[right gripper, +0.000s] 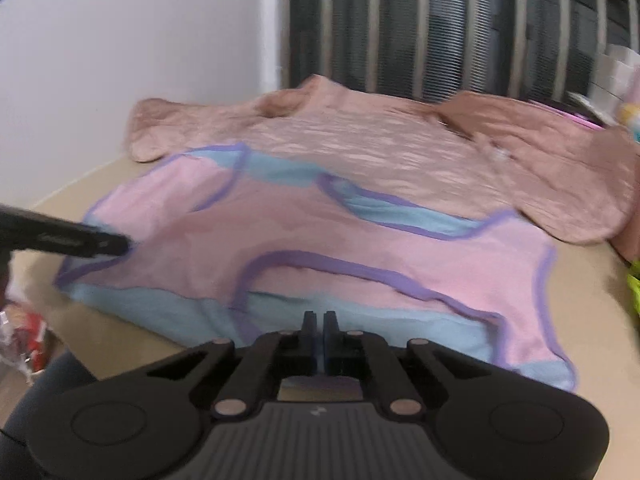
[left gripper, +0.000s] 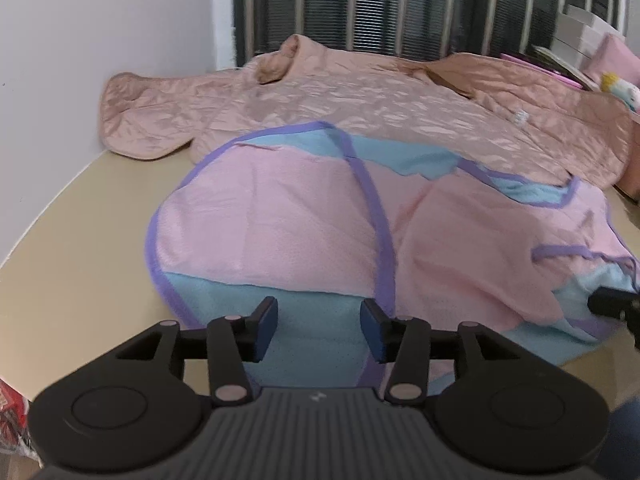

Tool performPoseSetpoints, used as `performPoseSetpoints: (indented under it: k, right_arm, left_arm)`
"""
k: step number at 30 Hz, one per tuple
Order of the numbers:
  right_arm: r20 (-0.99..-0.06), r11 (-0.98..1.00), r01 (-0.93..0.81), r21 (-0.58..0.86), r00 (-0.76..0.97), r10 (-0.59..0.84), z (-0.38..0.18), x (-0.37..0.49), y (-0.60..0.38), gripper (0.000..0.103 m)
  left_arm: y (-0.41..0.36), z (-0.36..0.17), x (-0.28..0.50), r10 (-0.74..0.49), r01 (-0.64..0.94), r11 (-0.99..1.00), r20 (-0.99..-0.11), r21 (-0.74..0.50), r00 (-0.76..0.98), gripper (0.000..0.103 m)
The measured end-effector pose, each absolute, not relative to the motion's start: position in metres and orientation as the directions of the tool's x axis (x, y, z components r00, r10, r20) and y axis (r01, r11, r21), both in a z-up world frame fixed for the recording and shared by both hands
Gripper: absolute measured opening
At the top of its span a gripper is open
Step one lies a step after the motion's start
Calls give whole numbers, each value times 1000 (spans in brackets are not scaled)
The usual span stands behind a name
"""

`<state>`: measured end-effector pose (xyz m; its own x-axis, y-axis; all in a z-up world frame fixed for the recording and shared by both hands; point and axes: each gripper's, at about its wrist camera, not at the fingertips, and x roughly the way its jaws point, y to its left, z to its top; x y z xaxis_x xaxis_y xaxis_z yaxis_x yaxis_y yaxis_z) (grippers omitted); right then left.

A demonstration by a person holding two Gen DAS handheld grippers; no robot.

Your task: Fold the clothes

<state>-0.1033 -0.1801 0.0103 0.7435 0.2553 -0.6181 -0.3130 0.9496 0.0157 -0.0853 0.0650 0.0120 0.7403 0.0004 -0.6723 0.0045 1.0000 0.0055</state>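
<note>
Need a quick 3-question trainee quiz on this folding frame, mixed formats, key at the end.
1. True or false: the left hand-held gripper stands open over the pink and blue garment.
2. Multiple choice: the right hand-held gripper is A) wide open, B) shut at the garment's near blue edge, C) out of view.
3. Fill in: behind the garment lies a ____ quilted jacket on the table.

Key: 1 true; 2 B; 3 pink (peach-pink). Whether the right one pinches fabric is not clear.
</note>
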Motion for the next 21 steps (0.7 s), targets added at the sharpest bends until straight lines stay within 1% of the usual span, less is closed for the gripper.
performPoseSetpoints:
  k: [1,2,3,4,5,6,7,9,11,12,13,14,15,16,21]
  right_arm:
    - [-624,956,-294,27,742,245,13,-103,-184,4]
    - [-605,954,-294,56,750,267,16,-103,-187,8]
    - [-583,951,-298,88,758,291,20,-102,-190,9]
    - [-563,945,-311,106,765,315,23,-100,-189,17]
    - [-549,945,-314,94,775,313,26,-93,-185,33]
    - [-537,945,-316,78,786,307,28,-87,-180,36]
    - [-525,948,-312,57,799,294,29,-77,-176,37]
    - [-545,955,-292,51,793,272,28,-50,-169,37]
    - [-568,950,-293,105,767,299,23,-28,-164,37]
    - [-586,948,-298,115,750,307,20,-22,-161,37]
    - [-605,945,-304,121,732,313,16,-17,-158,30]
    - [-622,946,-306,107,722,303,11,-16,-154,8]
    - [-622,950,-296,99,727,292,10,-18,-156,0]
    - [-620,954,-286,93,733,280,9,-20,-158,1]
    - [-607,973,-222,57,766,210,7,-32,-174,0]
  left_arm:
    - [63,11,-86,0,11,1000,-671,12,741,51]
    - [61,11,-87,0,16,1000,-671,18,742,51]
    - [60,11,-86,-1,14,1000,-673,15,740,51]
    - [61,11,-86,-2,12,1000,-675,11,738,52]
    - [61,11,-86,-3,10,1000,-675,6,737,52]
    - [62,11,-86,-3,7,1000,-674,4,739,52]
    - [61,11,-87,1,3,1000,-671,5,742,52]
    - [59,10,-89,12,-5,1000,-666,12,746,51]
    - [57,10,-92,15,-12,1000,-667,9,745,51]
    - [56,10,-93,15,-10,1000,-667,11,745,51]
    - [55,10,-95,13,-7,1000,-667,12,745,51]
    - [55,11,-96,10,-3,1000,-667,12,745,51]
    - [54,11,-97,8,1,1000,-666,13,746,51]
    - [53,11,-98,5,5,1000,-666,14,746,51]
    - [51,12,-98,-13,24,1000,-673,8,740,51]
